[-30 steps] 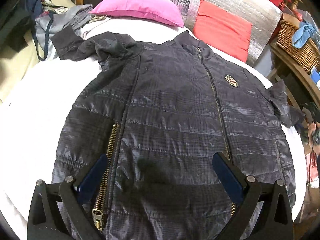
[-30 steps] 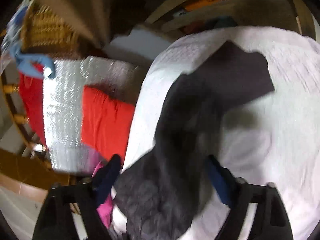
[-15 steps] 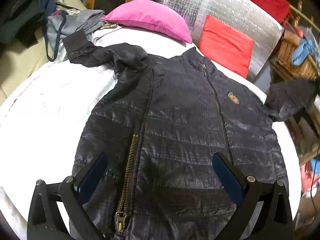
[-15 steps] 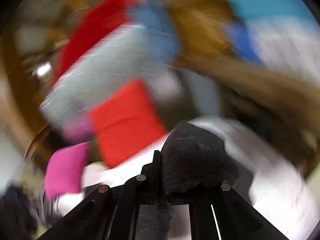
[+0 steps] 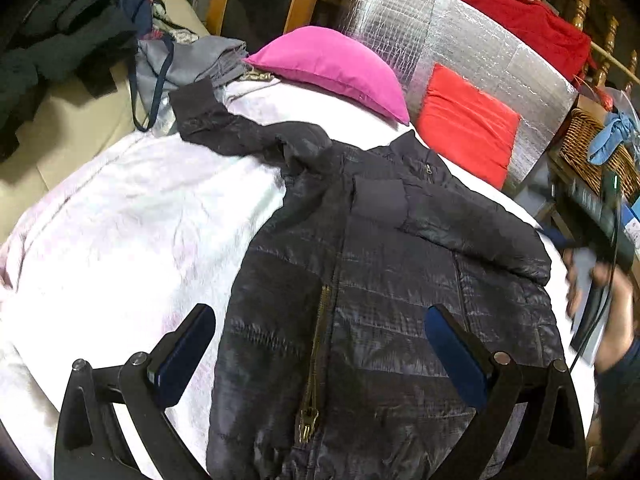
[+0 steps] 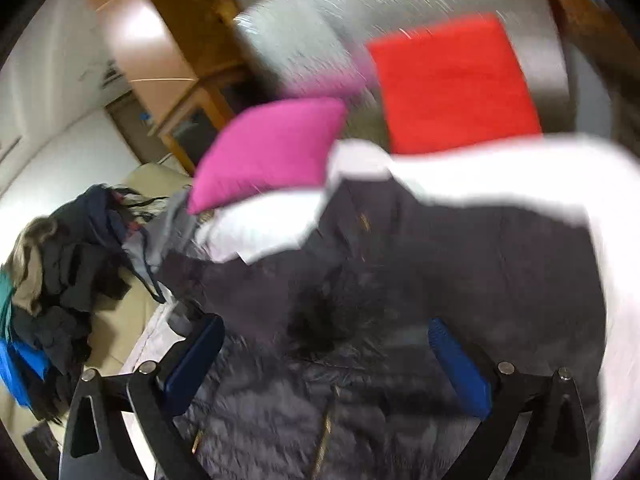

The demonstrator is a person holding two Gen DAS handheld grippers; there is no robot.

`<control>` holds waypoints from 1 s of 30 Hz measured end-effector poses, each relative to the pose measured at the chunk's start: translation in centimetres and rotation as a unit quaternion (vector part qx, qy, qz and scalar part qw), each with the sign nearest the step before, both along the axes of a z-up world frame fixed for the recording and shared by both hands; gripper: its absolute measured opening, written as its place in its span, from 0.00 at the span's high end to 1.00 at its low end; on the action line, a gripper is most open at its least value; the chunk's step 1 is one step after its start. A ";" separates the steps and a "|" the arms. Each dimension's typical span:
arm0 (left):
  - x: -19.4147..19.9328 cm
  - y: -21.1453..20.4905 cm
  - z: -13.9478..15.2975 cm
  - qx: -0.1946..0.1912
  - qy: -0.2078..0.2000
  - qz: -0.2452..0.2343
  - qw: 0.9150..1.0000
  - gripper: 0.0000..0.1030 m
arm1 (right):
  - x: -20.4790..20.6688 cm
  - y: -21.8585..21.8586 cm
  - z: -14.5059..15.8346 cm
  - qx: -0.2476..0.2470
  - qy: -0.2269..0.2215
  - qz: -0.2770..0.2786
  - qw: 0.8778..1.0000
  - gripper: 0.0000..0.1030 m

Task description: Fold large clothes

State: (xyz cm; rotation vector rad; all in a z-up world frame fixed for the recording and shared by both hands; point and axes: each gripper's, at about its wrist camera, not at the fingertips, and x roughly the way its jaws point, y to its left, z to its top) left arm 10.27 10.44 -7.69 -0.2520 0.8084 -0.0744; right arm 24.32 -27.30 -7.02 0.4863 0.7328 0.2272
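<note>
My left claw (image 5: 320, 350) had black angular arms, silver screw heads at the joints and dark blue pads (image 5: 456, 356). My right claw (image 6: 326, 360) looked the same. My sleeve (image 5: 622, 380) was dark blue.

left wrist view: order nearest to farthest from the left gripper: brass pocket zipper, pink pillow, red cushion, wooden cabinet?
From the left gripper:
1. brass pocket zipper, between the jaws, on the jacket
2. pink pillow, beyond the collar, left of centre
3. red cushion, farther right; close to the pillow
4. wooden cabinet, back

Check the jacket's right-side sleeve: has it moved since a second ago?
Yes. The sleeve hung off the bed edge; now it lies folded across the jacket chest.
</note>
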 end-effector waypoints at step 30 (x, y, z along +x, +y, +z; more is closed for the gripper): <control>23.1 -9.4 -3.9 -0.078 0.073 -0.048 0.993 0.85 | -0.5 -21.7 -6.6 0.169 0.086 -0.151 0.970 0.00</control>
